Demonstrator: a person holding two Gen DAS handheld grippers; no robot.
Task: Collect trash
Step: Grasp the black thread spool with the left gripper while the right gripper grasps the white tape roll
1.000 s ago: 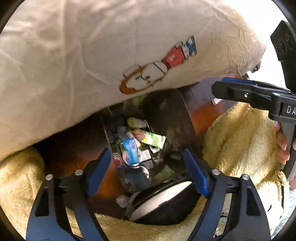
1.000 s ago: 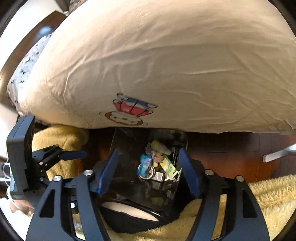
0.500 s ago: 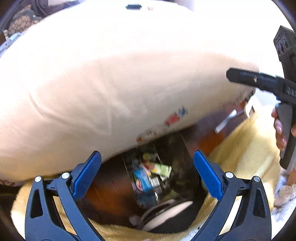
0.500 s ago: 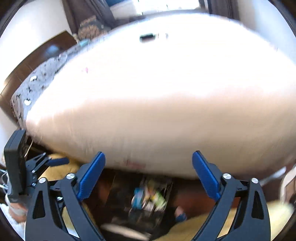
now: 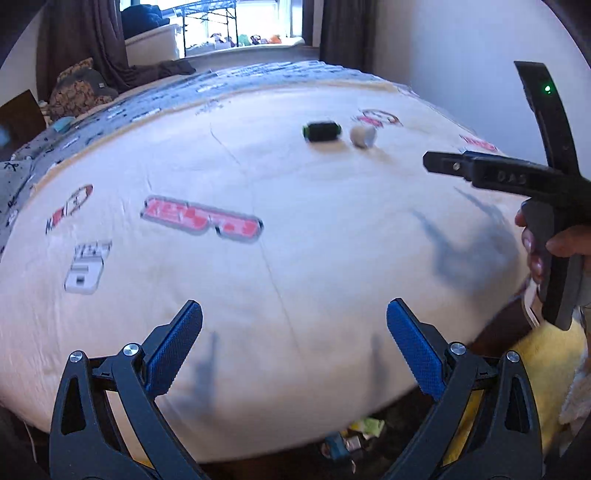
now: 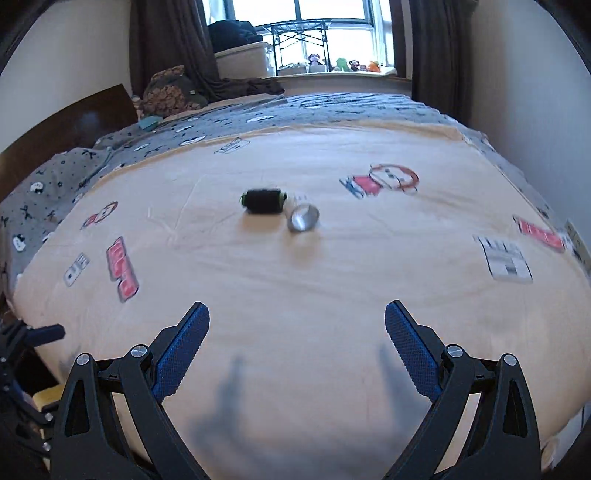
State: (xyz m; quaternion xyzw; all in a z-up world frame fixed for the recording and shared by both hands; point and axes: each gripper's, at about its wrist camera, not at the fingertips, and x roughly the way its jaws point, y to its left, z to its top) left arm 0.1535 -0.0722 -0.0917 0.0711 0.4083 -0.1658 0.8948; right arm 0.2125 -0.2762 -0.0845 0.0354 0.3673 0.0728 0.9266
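Spreading wide across the bottom of the left wrist view, the left gripper (image 5: 294, 334) has its blue-padded fingers (image 5: 173, 349) far apart with nothing between them. Below them, at the lower edge of that view, a few bits of trash (image 5: 364, 428) show in a dark gap under the overhanging cream bedspread (image 5: 258, 280); what holds them cannot be made out. A yellow fleece blanket (image 5: 532, 354) lies at the lower right, just beside that gap.

The right gripper (image 6: 297, 332) is likewise splayed open and empty, hanging over the near edge of the bed and throwing two soft shadows on the cloth. From the left wrist camera the same tool appears side-on at the right, black, gripped by the person's right hand (image 5: 554, 247), and its fingers cannot be judged from that angle.

Farther out on the bedspread, among printed cartoon figures and red lettering, two pieces of trash lie near the middle of the bed: a black can (image 6: 263, 201) with green ends, on its side, and a white paper cup (image 6: 303, 216) tipped over with its silvery mouth toward the right wrist camera. The two are just beside each other, perhaps touching. Both are well apart from either gripper.

Beyond them a grey patterned quilt (image 6: 332, 107) covers the far part of the bed. Dark curtains (image 6: 166, 40) frame a bright window (image 6: 332, 22) with small toys on its sill.
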